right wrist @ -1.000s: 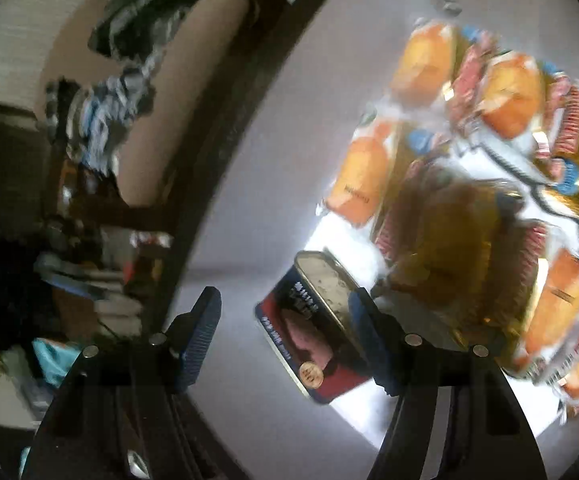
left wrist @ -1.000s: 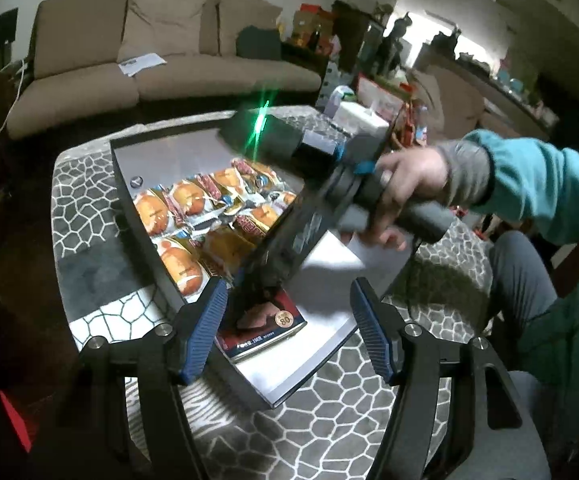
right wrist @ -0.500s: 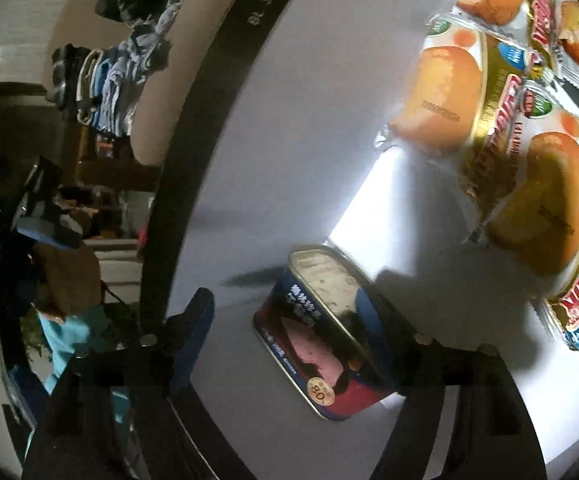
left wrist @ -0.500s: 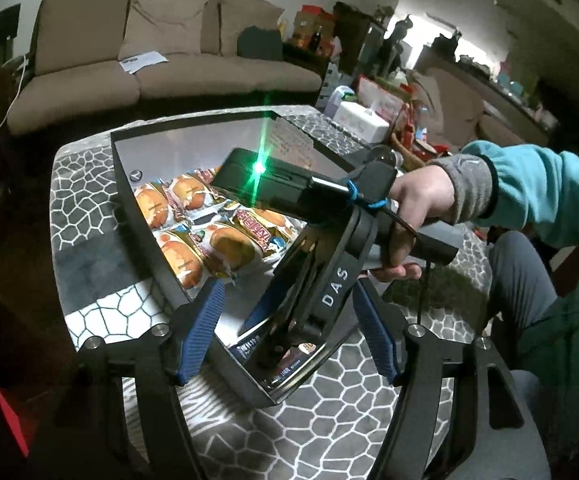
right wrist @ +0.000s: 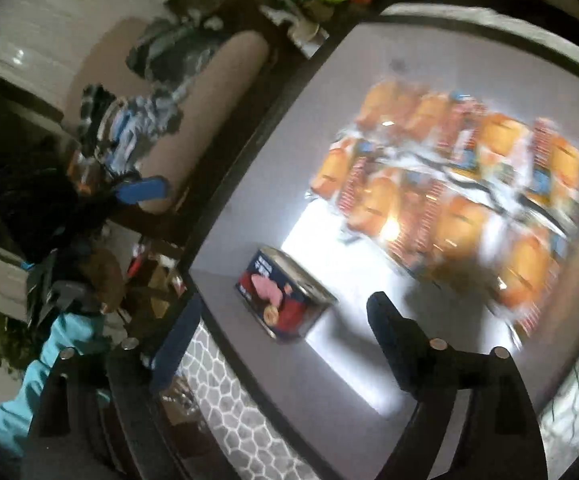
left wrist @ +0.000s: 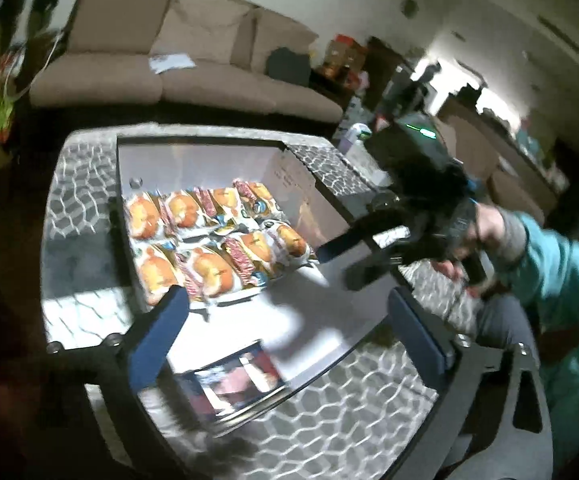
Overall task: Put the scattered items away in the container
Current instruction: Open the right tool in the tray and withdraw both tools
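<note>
My left gripper [left wrist: 287,326] was wide apart and held nothing. It hung over the near end of the box [left wrist: 209,156], a flat one with a dark rim and a pale floor, which sat on the worktop [left wrist: 329,432] with its stone pattern.

My right gripper [right wrist: 277,348] was wide apart too, with nothing between its fingers. From my left camera I could see my right gripper [left wrist: 335,262] out over the right side of the box, with my right hand [left wrist: 477,236] on its handle. Its picture was blurry.

The meat can [right wrist: 283,298] lay inside the box, near the corner closest to me. It was dark blue and red with a pink picture on its side and a shiny metal face. It sat just ahead of my right gripper, not touching it. In my left camera the meat can [left wrist: 235,378] showed low down, just inside the near rim, between my two left fingers but below them.

The bread packets [left wrist: 213,240] lay in two neat rows farther back in the box, orange buns in shiny wrappers. They lay well apart from the can, with bare floor in between. In my right camera the bread packets [right wrist: 457,200] looked smeared.

A brown sofa [left wrist: 177,60] stood behind the worktop.
</note>
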Available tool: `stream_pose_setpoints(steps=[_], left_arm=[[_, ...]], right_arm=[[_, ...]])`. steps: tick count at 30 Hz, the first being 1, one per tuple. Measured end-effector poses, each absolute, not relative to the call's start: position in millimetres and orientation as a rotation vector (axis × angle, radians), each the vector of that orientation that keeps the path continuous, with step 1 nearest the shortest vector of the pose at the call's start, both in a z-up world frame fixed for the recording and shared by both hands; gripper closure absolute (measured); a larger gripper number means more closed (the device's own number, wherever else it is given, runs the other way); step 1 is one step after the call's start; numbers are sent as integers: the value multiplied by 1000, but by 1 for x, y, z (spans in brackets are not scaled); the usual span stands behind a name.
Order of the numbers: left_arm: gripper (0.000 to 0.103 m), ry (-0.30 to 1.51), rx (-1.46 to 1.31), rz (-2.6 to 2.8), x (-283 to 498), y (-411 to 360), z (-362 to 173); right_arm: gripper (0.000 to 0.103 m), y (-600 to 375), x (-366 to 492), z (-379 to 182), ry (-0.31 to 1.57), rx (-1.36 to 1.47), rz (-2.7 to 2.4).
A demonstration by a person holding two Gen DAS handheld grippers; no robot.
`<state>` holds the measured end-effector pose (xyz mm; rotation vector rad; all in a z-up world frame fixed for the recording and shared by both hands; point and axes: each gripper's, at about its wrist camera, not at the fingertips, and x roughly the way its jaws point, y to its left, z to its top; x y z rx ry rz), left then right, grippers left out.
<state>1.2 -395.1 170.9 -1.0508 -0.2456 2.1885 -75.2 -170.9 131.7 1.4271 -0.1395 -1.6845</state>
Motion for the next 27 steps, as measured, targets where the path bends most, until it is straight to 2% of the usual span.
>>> stream_pose_setpoints(steps=[1, 4, 10, 17, 22, 27], left_arm=[[0, -249, -1072, 2183, 0, -389, 169], [0, -199, -1130, 2199, 2, -365, 161], [0, -194, -1243, 2190, 11, -329, 144], [0, -376, -1220, 2227, 34, -302, 149], [0, -428, -1192, 2269, 55, -261, 160], [0, -406, -1148, 2345, 72, -209, 172]], right_arm=[[0, -166, -72, 132, -157, 1424, -1684], [0, -155, -58, 132, -195, 1403, -1695], [0, -139, -31, 133, -100, 1377, -1778], [0, -99, 6, 156, -154, 1307, -1829], [0, -64, 31, 164, -131, 1280, -1901], [0, -18, 55, 166, -117, 1236, -2015]])
